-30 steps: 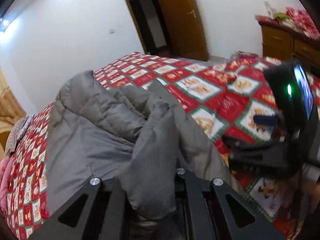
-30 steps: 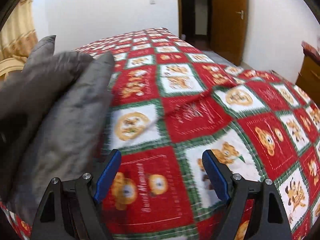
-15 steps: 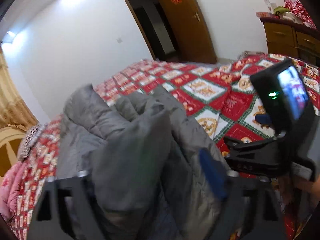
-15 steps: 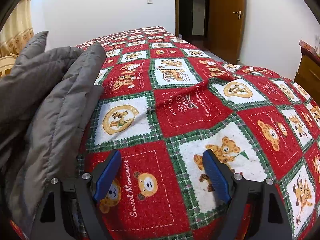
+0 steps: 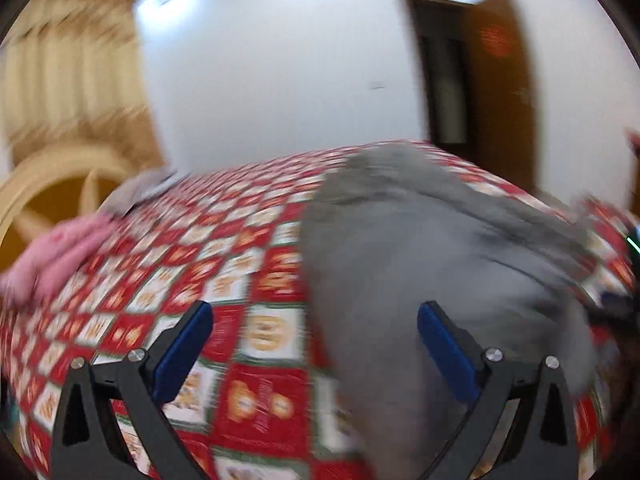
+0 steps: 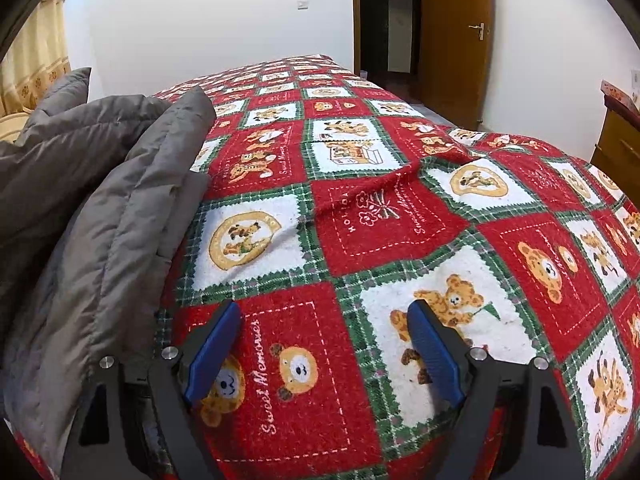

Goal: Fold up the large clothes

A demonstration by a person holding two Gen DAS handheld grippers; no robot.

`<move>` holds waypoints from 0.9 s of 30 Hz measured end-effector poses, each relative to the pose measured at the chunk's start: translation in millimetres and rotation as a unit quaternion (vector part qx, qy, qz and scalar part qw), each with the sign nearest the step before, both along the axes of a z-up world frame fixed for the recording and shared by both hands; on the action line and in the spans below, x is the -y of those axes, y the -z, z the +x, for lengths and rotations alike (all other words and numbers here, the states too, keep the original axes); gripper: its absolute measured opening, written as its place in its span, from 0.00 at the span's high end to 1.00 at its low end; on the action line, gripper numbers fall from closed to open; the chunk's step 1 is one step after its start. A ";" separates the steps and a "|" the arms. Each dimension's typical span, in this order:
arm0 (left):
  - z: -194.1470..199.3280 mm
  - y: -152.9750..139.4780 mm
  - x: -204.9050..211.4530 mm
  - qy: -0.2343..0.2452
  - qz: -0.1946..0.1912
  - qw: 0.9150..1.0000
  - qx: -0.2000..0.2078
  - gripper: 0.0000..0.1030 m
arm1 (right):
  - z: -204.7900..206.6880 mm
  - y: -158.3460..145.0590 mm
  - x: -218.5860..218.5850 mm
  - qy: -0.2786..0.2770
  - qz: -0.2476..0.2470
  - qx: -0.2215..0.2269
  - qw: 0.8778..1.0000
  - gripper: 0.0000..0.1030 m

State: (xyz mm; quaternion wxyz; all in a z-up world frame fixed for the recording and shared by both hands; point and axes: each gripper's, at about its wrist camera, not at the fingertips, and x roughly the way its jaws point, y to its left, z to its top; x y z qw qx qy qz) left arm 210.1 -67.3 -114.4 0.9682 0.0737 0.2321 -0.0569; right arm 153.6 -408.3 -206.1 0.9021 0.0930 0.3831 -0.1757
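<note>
A large grey padded jacket [image 5: 420, 248] lies bunched on the red patchwork bedspread [image 5: 180, 264]; the left wrist view is blurred by motion. My left gripper [image 5: 315, 312] hovers above the bed with its jaws opening wide. The jacket's near left edge shows in the gap between them, and neither pad touches it. In the right wrist view the jacket [image 6: 100, 208] is heaped along the left side. My right gripper [image 6: 324, 312] stands open just right of it, low over the bedspread [image 6: 360, 216], with nothing between its blue pads [image 6: 212, 352].
A pink cloth [image 5: 52, 252] and a grey item [image 5: 140, 188] lie at the bed's far left, by a pale wooden frame [image 5: 48, 184] and curtains [image 5: 68, 80]. A brown door [image 6: 456, 40] and a wooden dresser [image 6: 620, 140] stand to the right.
My left gripper let go of the grey jacket fold, opened wide and swung to the left; the jacket now lies on the bed. The right gripper has stayed in place.
</note>
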 end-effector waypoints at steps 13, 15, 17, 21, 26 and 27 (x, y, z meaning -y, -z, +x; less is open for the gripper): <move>169.8 18.4 61.3 -0.018 0.017 0.996 -0.088 0.00 | 6.7 -13.9 -1.3 -0.010 -0.003 -0.005 1.000 0.17; 159.6 18.2 79.3 -0.002 0.043 0.997 -0.068 0.00 | 5.7 -15.9 1.9 -0.007 -0.004 -0.004 1.000 0.17; 141.6 19.1 99.2 0.006 0.095 0.995 -0.034 0.00 | 4.4 -18.5 5.5 -0.005 -0.003 -0.003 1.000 0.17; 127.4 23.4 117.1 0.022 0.125 0.992 -0.012 0.00 | -2.9 -39.2 18.8 0.013 0.012 0.021 1.000 0.17; 134.8 24.5 123.4 0.035 0.118 0.992 -0.032 0.00 | -2.5 -91.3 19.0 0.000 0.047 0.078 0.996 0.24; 134.3 25.1 126.8 0.038 0.122 0.991 -0.033 0.00 | 0.8 -101.6 14.5 -0.007 0.054 0.087 0.995 0.24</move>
